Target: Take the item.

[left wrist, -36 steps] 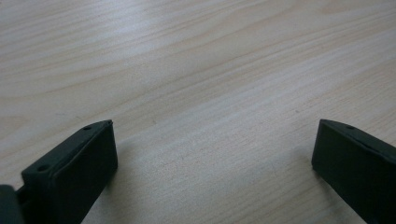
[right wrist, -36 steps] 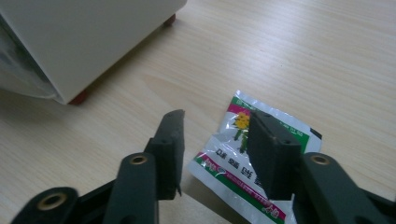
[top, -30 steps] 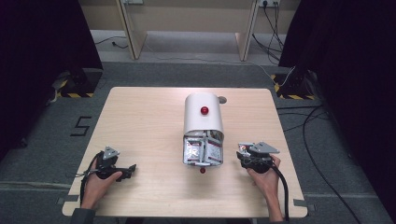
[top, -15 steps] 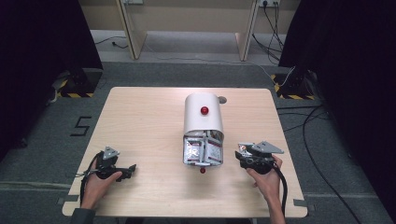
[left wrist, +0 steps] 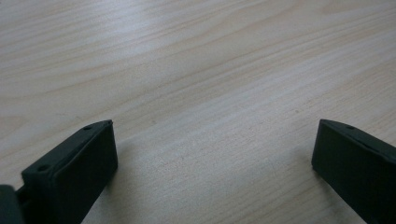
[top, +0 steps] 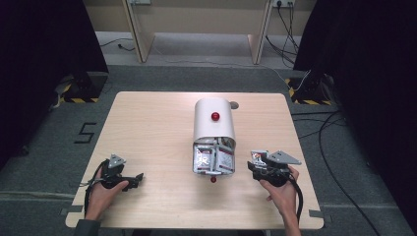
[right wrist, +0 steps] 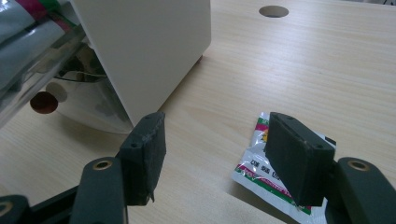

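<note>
A white dispenser (top: 214,129) with a red button (top: 215,116) lies in the middle of the table, and its open front shows several foil packets (top: 214,158). One loose packet (right wrist: 252,164) lies flat on the table to the dispenser's right. My right gripper (right wrist: 215,126) is open just over it, with its right jaw above the packet's edge and the dispenser's white wall (right wrist: 149,51) close ahead on the left. In the high view the right gripper (top: 254,161) rests right of the dispenser's front. My left gripper (top: 136,178) rests at the table's near left, open (left wrist: 215,135) over bare wood.
The wooden table (top: 147,128) has a round cable hole (top: 234,104) behind the dispenser. A small red knob (top: 213,179) sits at the dispenser's front edge. Cables (top: 334,123) run on the floor right of the table, and dark curtains stand on both sides.
</note>
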`<state>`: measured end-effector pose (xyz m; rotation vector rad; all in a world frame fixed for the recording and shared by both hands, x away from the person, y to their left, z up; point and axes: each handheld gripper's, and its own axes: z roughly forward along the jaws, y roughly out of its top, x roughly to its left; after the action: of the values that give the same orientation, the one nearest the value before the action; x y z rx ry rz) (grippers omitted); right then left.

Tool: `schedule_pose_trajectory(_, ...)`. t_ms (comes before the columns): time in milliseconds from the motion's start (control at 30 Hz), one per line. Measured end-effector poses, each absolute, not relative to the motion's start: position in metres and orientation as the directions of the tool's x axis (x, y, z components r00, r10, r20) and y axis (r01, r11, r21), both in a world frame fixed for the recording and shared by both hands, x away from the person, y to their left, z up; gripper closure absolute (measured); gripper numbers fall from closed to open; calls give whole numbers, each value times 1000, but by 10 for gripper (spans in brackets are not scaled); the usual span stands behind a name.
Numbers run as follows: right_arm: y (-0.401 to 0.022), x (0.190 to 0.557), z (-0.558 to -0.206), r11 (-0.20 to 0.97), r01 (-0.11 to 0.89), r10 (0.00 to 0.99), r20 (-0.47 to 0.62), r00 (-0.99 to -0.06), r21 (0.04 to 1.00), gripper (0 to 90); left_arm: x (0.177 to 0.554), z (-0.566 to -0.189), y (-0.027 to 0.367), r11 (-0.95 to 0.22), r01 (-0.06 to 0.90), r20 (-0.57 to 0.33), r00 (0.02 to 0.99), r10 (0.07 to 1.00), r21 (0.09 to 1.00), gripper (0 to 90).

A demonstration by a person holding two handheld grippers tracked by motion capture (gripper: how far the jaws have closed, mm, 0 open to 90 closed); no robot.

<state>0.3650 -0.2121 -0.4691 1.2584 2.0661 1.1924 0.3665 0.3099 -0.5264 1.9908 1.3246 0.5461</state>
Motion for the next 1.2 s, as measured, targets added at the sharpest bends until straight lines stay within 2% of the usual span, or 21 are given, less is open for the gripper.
schedule_pose_trajectory(667, -205, 347, -472, 231, 510, 854, 79, -514, 829, 336, 366, -526, 310, -255, 635, -23, 395, 919, 729, 0)
schedule_pose_trajectory(1200, -200, 338, -477, 236, 518, 851, 83, -519, 822, 255, 366, -526, 310, -259, 636, -19, 396, 918, 726, 0)
